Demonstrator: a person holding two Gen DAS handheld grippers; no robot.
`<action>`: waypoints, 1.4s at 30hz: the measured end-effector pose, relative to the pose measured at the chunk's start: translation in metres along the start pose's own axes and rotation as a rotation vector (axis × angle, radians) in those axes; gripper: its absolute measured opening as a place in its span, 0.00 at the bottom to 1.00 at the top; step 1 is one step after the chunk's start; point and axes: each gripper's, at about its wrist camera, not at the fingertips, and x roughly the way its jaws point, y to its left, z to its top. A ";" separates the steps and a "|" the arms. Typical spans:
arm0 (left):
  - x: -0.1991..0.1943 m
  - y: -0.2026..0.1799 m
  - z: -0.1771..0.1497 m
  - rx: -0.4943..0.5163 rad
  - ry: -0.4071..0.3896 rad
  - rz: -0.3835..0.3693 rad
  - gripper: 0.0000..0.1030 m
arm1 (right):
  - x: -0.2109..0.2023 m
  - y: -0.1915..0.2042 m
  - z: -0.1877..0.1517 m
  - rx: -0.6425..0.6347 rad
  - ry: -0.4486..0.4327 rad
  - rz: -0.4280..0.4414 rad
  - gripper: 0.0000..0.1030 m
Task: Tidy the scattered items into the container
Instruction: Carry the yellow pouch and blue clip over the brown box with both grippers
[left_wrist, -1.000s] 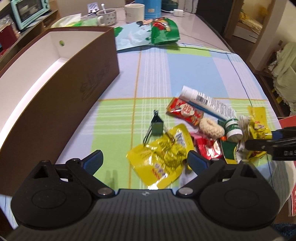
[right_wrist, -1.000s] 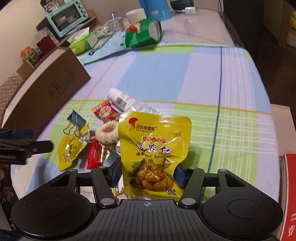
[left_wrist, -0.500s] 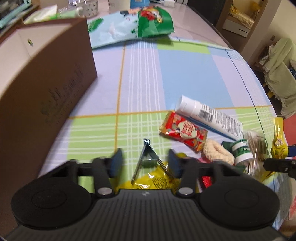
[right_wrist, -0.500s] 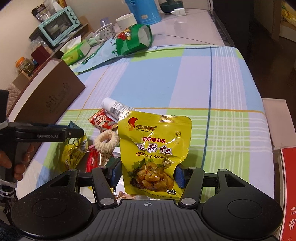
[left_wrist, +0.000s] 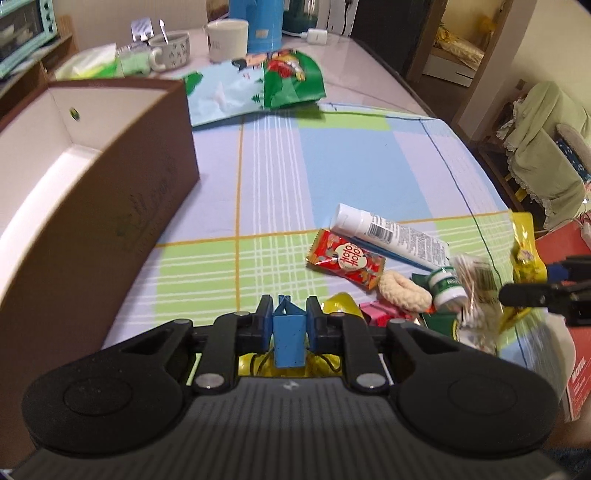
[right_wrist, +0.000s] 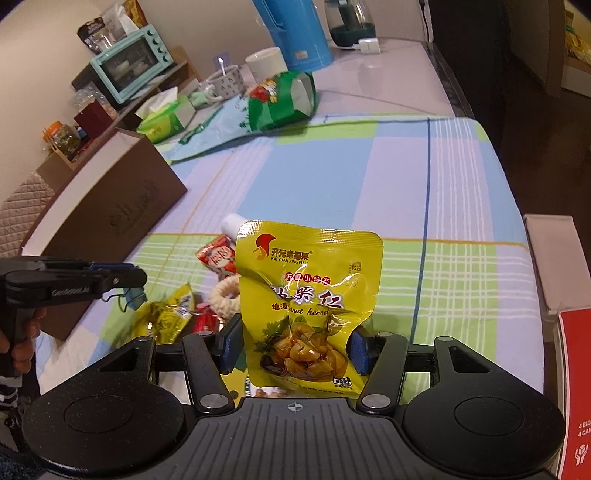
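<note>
My left gripper (left_wrist: 289, 325) is shut on a blue binder clip (left_wrist: 289, 341), lifted just above a crumpled yellow wrapper (right_wrist: 170, 314). The right gripper (right_wrist: 293, 347) is shut on a yellow chestnut pouch (right_wrist: 308, 295) held upright. The brown box (left_wrist: 92, 206) with a white inside stands open at the left. On the checked cloth lie a white tube (left_wrist: 388, 230), a red snack packet (left_wrist: 345, 258), a braided ring (left_wrist: 402, 291), a small green-labelled bottle (left_wrist: 447, 288) and a red candy packet (left_wrist: 376, 312).
At the far end of the table (left_wrist: 354, 62) are a green snack bag (left_wrist: 291, 81), mugs (left_wrist: 227, 38), a blue jug (right_wrist: 295, 33) and a tissue box (right_wrist: 166, 118). A red-and-white box (right_wrist: 574, 387) sits off the right edge. A hand (right_wrist: 18, 339) holds the left gripper.
My left gripper has shut on the blue binder clip and raised it off the yellow wrapper. The right gripper keeps hold of the pouch and has shifted slightly.
</note>
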 end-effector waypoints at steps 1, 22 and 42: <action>-0.007 0.000 -0.002 0.002 -0.010 0.000 0.15 | -0.002 0.002 -0.001 -0.005 -0.006 0.004 0.54; -0.147 0.043 -0.020 -0.021 -0.208 0.080 0.15 | -0.017 0.098 0.019 -0.169 -0.078 0.153 0.54; -0.175 0.170 0.008 -0.012 -0.233 0.171 0.15 | 0.048 0.252 0.099 -0.337 -0.096 0.311 0.54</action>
